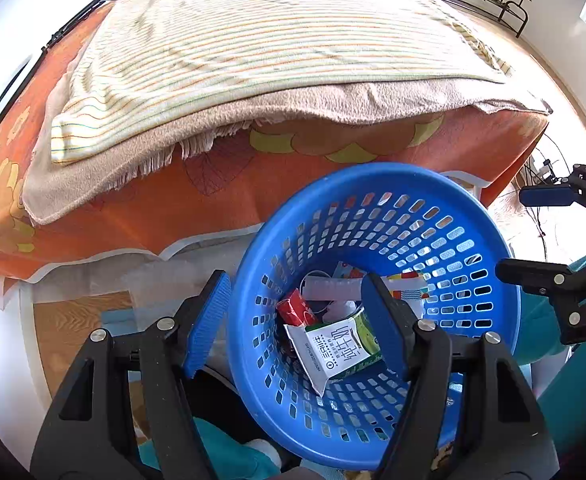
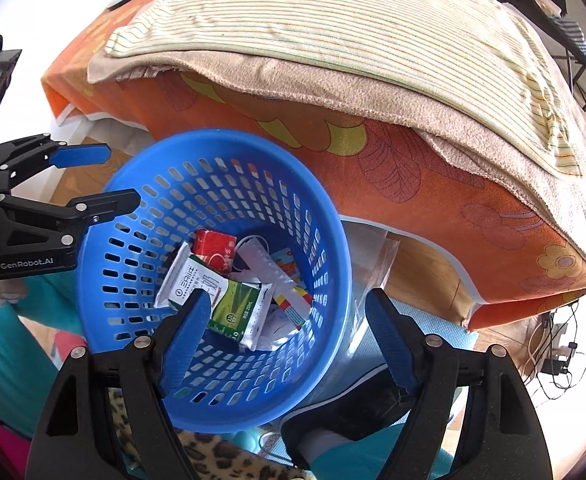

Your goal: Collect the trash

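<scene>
A blue perforated plastic basket [image 1: 377, 174] stands on the floor beside an orange-covered bed. Inside it lie a flattened green and white milk carton [image 1: 343, 346], a small red box [image 1: 293, 308] and some white and coloured wrappers [image 1: 405, 286]. My left gripper [image 1: 297, 322] hangs open over the basket's left wall, one finger outside and one inside, gripping nothing. In the right wrist view the basket [image 2: 213, 136] holds the same carton [image 2: 231, 300] and red box [image 2: 215, 248]. My right gripper [image 2: 289, 338] is open astride its right wall, empty. The left gripper [image 2: 105, 180] shows open at the far rim.
The bed's orange floral sheet [image 1: 233, 200] carries a beige blanket [image 1: 105, 184] and a striped towel [image 1: 253, 48]. A black shoe [image 2: 353, 412], teal clothing [image 2: 9, 352] and leopard-print fabric [image 2: 213, 460] crowd the floor near the basket. Cables [image 2: 553, 344] lie at the right.
</scene>
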Motion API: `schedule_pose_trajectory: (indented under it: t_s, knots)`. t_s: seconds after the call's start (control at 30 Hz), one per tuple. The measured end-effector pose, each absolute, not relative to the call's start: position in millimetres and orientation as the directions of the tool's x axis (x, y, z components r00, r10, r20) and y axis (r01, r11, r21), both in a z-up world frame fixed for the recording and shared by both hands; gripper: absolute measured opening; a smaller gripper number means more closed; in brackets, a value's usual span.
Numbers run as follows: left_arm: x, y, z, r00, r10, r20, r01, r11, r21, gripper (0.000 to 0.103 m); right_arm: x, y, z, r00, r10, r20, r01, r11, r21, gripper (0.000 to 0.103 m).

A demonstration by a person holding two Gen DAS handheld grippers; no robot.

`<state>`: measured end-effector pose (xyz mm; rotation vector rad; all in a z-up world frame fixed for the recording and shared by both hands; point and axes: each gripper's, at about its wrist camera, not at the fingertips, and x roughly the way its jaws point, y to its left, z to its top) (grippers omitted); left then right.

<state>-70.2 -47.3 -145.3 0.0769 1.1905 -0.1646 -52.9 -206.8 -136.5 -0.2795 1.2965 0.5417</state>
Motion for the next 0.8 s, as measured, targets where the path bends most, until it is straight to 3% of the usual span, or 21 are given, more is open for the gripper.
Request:
schedule_pose_trajectory:
  t_s: [0.4,0.5,0.8]
  knots:
    - [-51.8,-50.0,-88.7,0.48,-0.105,-0.871,0.163,0.986,-0.029,0.07,-25.2,-214.8,-94.1,0.29,0.24,-0.926,-0.51,0.858,0.063,0.079]
    - [-45.4,-47.7,-72.7,0.515,-0.108,-0.85,0.155,0.987,-0.031,0.077,-17.0,-216.9,-80.0,0.335,0.248,-0.909,-0.5,0.864,0.051,0.08]
    - [-18.6,-40.2,-20.4,0.615,-0.114,-0.781,0.14,0.99,-0.034,0.079,11.6,-233.5,-36.4,0.472,0.302,-0.828,-0.433,0.898,0.08,0.08]
